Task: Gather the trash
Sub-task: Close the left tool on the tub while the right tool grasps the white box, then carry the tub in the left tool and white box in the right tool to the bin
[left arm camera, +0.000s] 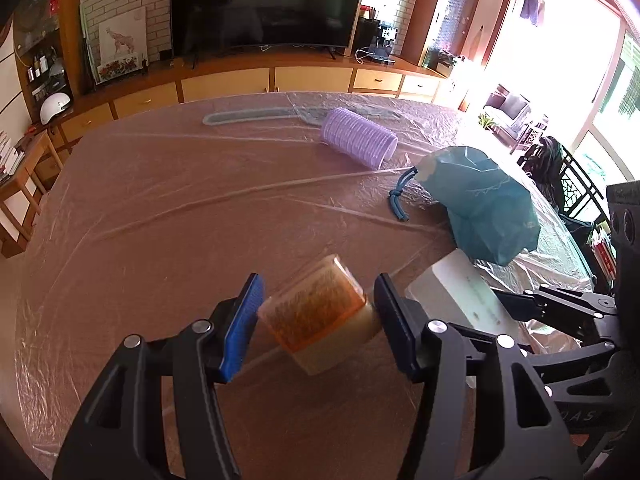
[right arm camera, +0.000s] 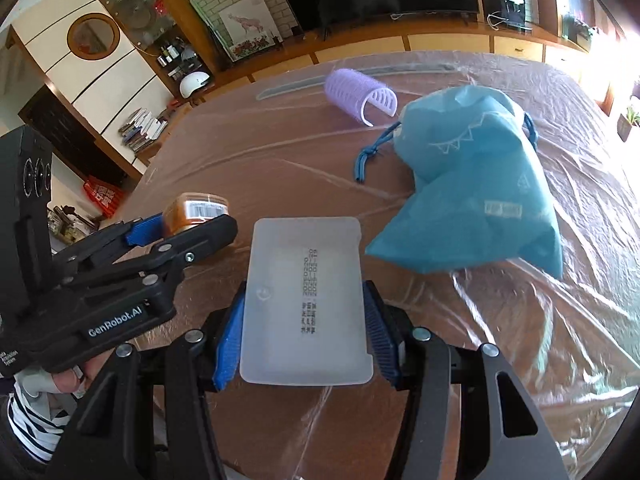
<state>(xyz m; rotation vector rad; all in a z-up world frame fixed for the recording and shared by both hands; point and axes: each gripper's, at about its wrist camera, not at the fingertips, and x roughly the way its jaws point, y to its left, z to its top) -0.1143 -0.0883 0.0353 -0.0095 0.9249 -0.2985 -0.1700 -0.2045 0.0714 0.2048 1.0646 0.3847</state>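
Observation:
My left gripper (left arm camera: 316,320) is shut on a small orange container (left arm camera: 316,312) with a pale lid, held just above the table; the container also shows in the right wrist view (right arm camera: 196,212). My right gripper (right arm camera: 304,328) is shut on a frosted white plastic lid (right arm camera: 306,300), held flat; that lid shows in the left wrist view (left arm camera: 456,292). A blue drawstring bag (right arm camera: 476,184) lies on the table ahead and right of the lid, its cord (right arm camera: 370,152) trailing left. It also shows in the left wrist view (left arm camera: 484,204).
A purple hair roller (left arm camera: 358,142) lies further back on the plastic-covered table (left arm camera: 160,208), with a long pale strip (left arm camera: 256,116) behind it. A TV (left arm camera: 264,4) and wooden cabinets stand beyond the table. A chair (left arm camera: 560,184) stands at the right edge.

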